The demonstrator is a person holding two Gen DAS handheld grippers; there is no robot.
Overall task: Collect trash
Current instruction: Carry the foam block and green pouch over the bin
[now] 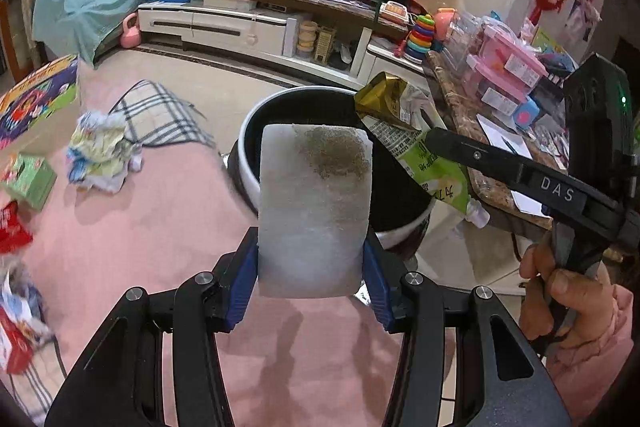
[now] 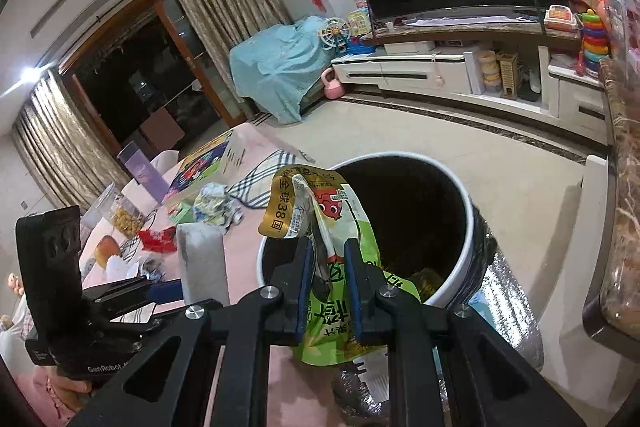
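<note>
My left gripper [image 1: 310,255] is shut on a dirty white sponge [image 1: 316,203], held upright just in front of the white-rimmed trash bin [image 1: 248,131]. The sponge also shows in the right wrist view [image 2: 202,259]. My right gripper [image 2: 326,251] holds a green and gold drink pouch [image 2: 320,203] between its pads, over the near rim of the bin [image 2: 468,219]. The pouch [image 1: 424,147] hangs over the bin's right side in the left wrist view. Crumpled paper [image 1: 102,151] lies on the pink tablecloth [image 1: 160,227].
On the table lie a green box [image 1: 30,179], red wrappers [image 1: 12,227], a checked cloth [image 1: 164,115] and a colourful box [image 1: 36,95]. A marble counter [image 1: 472,115] with toys stands right of the bin. A TV stand [image 2: 440,67] is behind.
</note>
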